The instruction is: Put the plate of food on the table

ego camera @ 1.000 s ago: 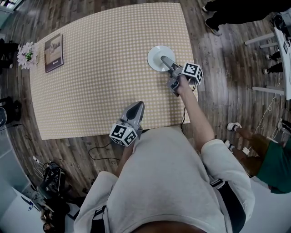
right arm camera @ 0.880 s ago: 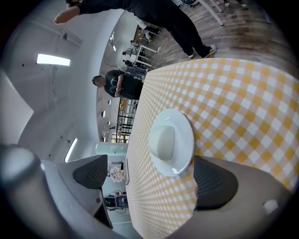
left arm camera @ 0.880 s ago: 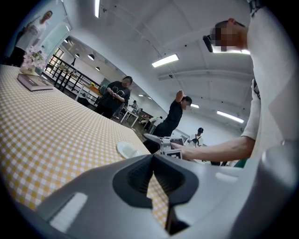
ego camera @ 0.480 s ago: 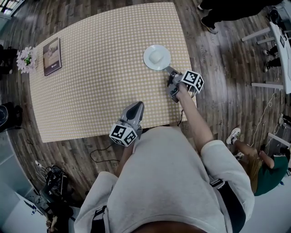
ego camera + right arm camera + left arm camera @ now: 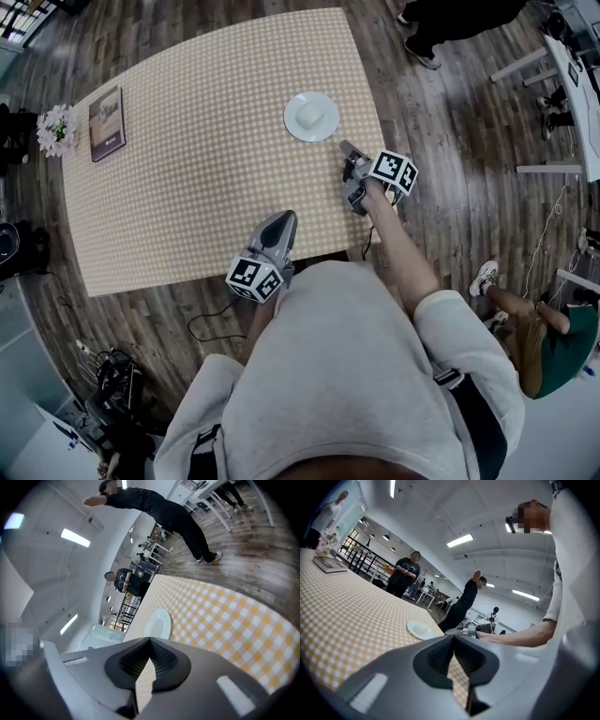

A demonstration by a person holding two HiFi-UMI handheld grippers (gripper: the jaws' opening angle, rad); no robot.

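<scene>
A white plate point(image 5: 311, 116) with a pale mound of food sits flat on the yellow-checked table point(image 5: 187, 187), near its far right corner. It also shows in the left gripper view as the plate point(image 5: 421, 630) and in the right gripper view as the plate point(image 5: 157, 624). My right gripper point(image 5: 345, 148) hangs just short of the plate, apart from it. Its jaws have just been closing and stand shut with nothing between them point(image 5: 150, 639). My left gripper point(image 5: 282, 221) hovers over the near table edge, shut and empty point(image 5: 453, 637).
A framed picture point(image 5: 106, 123) and a small bunch of flowers point(image 5: 56, 128) lie at the table's far left. People stand beyond the far edge point(image 5: 450, 23), and another person point(image 5: 544, 328) is at the right. Cables and gear point(image 5: 112, 375) lie on the floor at lower left.
My right gripper has let go of the plate, drawn back toward me and closed its jaws on nothing. The plate stays on the table. The left gripper has hardly shifted.
</scene>
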